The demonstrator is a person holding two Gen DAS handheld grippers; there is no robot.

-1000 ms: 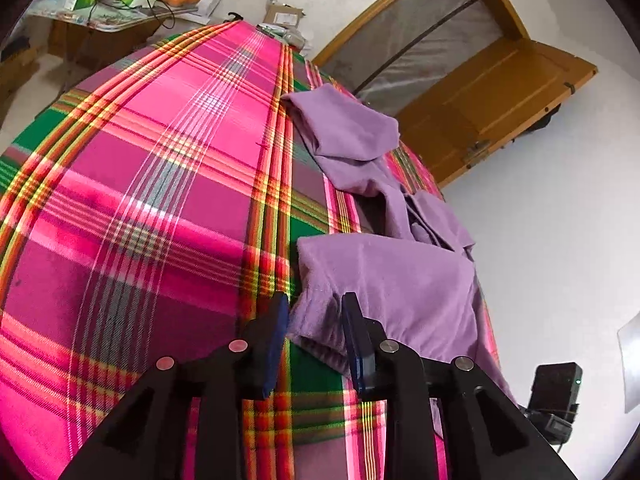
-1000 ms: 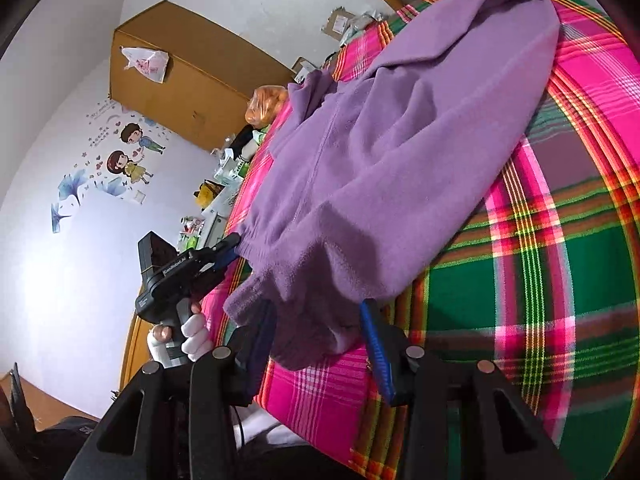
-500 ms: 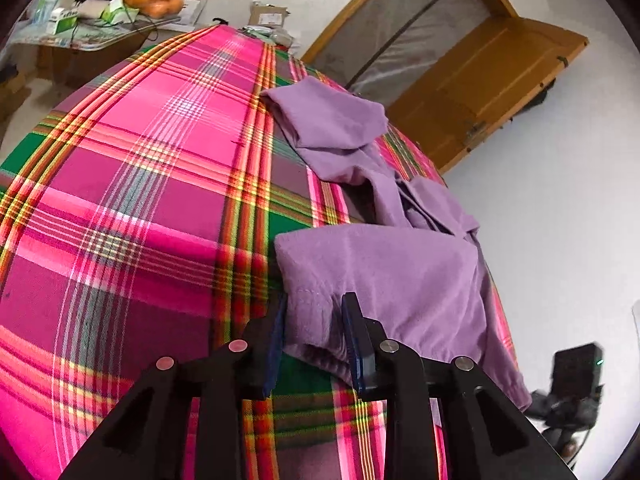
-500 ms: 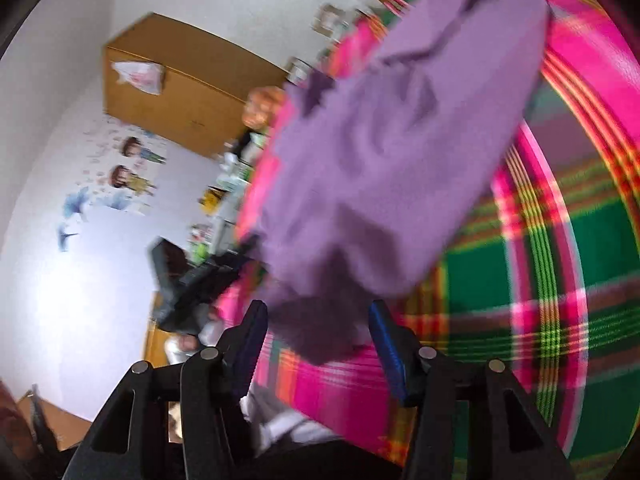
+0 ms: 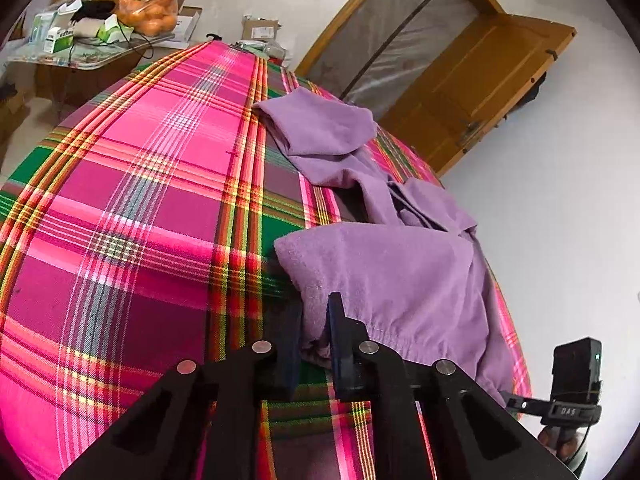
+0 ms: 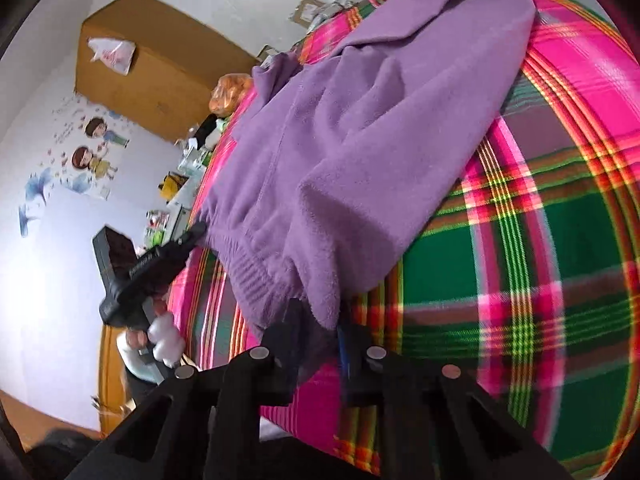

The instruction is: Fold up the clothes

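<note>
Purple fleece garment (image 5: 384, 264) spread over a pink, green and yellow plaid bedcover (image 5: 152, 184), bunched toward the cover's right edge in the left wrist view, with one folded part (image 5: 320, 128) reaching up toward the far end and the ribbed hem lying at the near edge. Left gripper (image 5: 314, 320) clamped narrowly on a fold of that hem — cloth pinched between the two dark fingers, near the middle of the near edge. Right gripper (image 6: 318, 334) likewise nearly closed, with a lower corner of the garment (image 6: 360, 152) caught between its fingers, at the near edge of the bedcover (image 6: 560, 260) in the right wrist view. Seen from there as well: left gripper (image 6: 160, 258) off to the side, nose touching the ribbed hem, held by a hand in a white glove (image 6: 160, 340). Seen from the left wrist — body of the right gripper (image 5: 576, 384) past the cover's right edge, fingers out of frame. Beyond the far end of the bed, a cluttered side table (image 5: 80, 56) with a bag of oranges (image 5: 150, 10), and a wooden door (image 5: 480, 80) standing open. Cartoon stickers (image 6: 92, 148) on the pale wall and a wooden cabinet (image 6: 148, 88) with a plastic bag (image 6: 112, 54) on it.
</note>
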